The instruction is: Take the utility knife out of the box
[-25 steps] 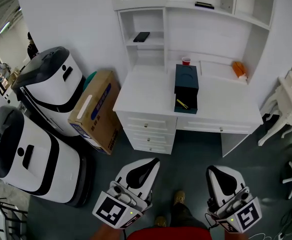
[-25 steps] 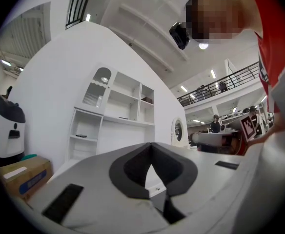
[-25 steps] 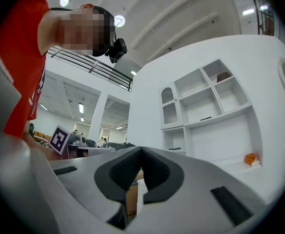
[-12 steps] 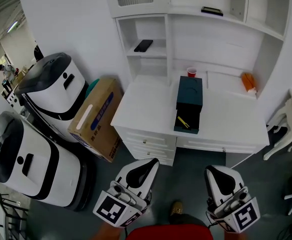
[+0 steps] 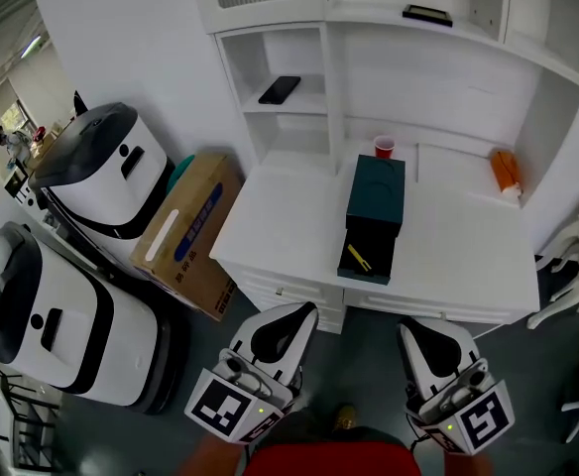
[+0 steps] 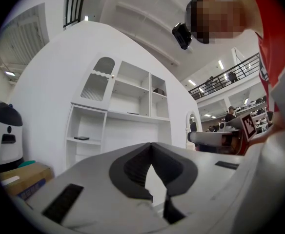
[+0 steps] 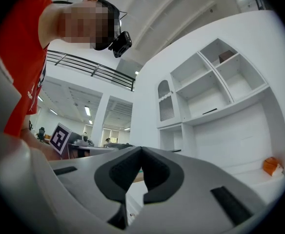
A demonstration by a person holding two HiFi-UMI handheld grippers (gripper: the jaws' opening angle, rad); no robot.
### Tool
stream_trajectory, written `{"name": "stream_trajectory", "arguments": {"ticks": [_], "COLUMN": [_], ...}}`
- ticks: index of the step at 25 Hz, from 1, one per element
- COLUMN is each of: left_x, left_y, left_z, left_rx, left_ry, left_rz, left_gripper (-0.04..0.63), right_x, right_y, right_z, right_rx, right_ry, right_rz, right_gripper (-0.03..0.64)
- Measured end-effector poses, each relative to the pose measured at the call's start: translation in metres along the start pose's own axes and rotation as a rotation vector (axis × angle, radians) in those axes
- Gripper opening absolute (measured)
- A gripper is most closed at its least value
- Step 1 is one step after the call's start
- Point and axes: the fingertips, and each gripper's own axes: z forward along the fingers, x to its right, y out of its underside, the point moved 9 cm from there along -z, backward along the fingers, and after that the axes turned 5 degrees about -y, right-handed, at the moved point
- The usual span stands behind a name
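white desk [image 5: 453, 256] holds dark box [image 5: 377, 191], knife [image 5: 359, 258] inside.

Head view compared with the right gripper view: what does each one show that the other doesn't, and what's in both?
Only the head view: the dark box on the white desk, its drawer pulled out with the yellow utility knife inside, plus the red cup and the cardboard carton. Only the right gripper view: the balcony railing and the camera on the person's head. Both: the white shelf unit, the orange object, and the right gripper, jaws together with nothing between them.
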Motion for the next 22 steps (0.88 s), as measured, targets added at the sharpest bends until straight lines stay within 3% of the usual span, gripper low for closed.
{"name": "stream_trajectory", "arguments": {"ticks": [5,10,22], "left_x": [-0.013,-0.037,-0.094], "left_y": [0.008,0.019,0.042], "left_z": [0.022,0.045,0.095], "left_rx": [-0.039,-0.025,-0.059], "left_ry": [0.007,0.029,0.133], "left_rz": [-0.009,-0.017,-0.048], "left_gripper": [0.015,0.014,0.014], "right_x": [0.018,0.034,0.061], "right_y": [0.012,0.021,0.038], "right_z": [0.018,0.039,0.100], "right_rx": [-0.018,-0.030,-0.088], "right_ry": [0.006,0.044,0.145], "right_rz": [0.025,0.031,0.014], "right_gripper": [-0.002,-0.002,-0.002]}}
